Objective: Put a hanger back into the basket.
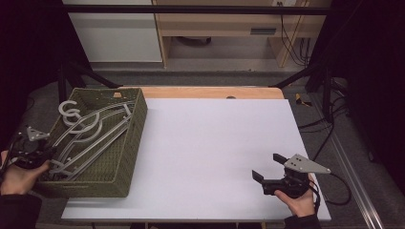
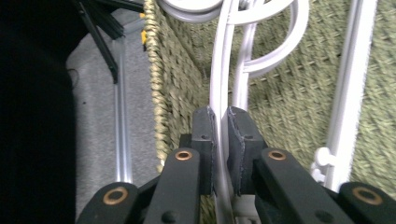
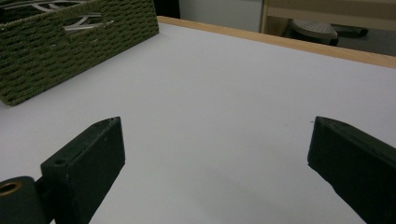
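A wide white rectangular table point(image 1: 215, 152) with a light wooden strip along its far edge is carrying everything here. Sitting at its left edge, and reaching from the near left corner most of the way toward the far left corner, is a deep olive-green woven rectangular basket point(image 1: 129, 157). The basket's near left corner is overhanging the table edge slightly.

Lying inside the basket are several pale grey plastic clothes hangers point(image 1: 90, 136), stacked lengthwise, with their curled hooks pointing toward the basket's far left corner. One hook is rising above the rim there.

The left gripper point(image 2: 220, 135), a black two-jaw tool held in the person's left hand point(image 1: 16, 176), is reaching in over the basket's near left corner. In the left gripper view its jaws are pressing together on a thin grey bar of one hanger point(image 2: 219, 84), which is running straight up between the pads, just beside the basket's woven left wall.

The right gripper point(image 1: 267, 169), black with a grey three-cornered plate on top, is resting in the person's right hand point(image 1: 301, 200) near the table's near right corner, well apart from the basket. Its jaws are standing wide apart, gripping nothing, and pointing left across the bare white tabletop toward the basket.
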Demonstrator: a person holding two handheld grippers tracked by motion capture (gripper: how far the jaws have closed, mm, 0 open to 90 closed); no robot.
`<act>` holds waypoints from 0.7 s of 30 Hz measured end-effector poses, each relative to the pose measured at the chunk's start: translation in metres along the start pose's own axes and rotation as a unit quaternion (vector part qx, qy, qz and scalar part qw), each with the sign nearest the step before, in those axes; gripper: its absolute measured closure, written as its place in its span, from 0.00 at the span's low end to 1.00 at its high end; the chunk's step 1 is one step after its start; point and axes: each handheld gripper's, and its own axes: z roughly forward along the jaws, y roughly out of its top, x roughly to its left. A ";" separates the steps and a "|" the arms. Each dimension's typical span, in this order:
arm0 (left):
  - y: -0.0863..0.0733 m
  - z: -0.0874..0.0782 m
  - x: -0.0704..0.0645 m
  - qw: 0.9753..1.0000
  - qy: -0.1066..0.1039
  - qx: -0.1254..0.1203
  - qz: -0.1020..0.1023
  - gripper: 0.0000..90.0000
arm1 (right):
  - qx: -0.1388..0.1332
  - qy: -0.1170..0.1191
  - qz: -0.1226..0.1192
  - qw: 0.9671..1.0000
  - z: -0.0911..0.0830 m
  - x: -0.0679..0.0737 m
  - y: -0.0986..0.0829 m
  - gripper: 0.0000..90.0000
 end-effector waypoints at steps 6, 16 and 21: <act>-0.001 0.004 -0.004 1.000 -0.001 0.026 0.004 0.90 | -0.001 0.001 -0.002 1.000 0.000 0.001 0.000 0.05; -0.004 -0.002 -0.004 0.999 -0.037 0.024 -0.002 0.85 | 0.000 -0.001 -0.001 1.000 0.000 0.000 0.000 0.05; -0.001 -0.017 -0.009 0.997 -0.063 -0.024 -0.021 0.72 | 0.000 -0.002 -0.001 1.000 0.000 0.000 0.000 0.05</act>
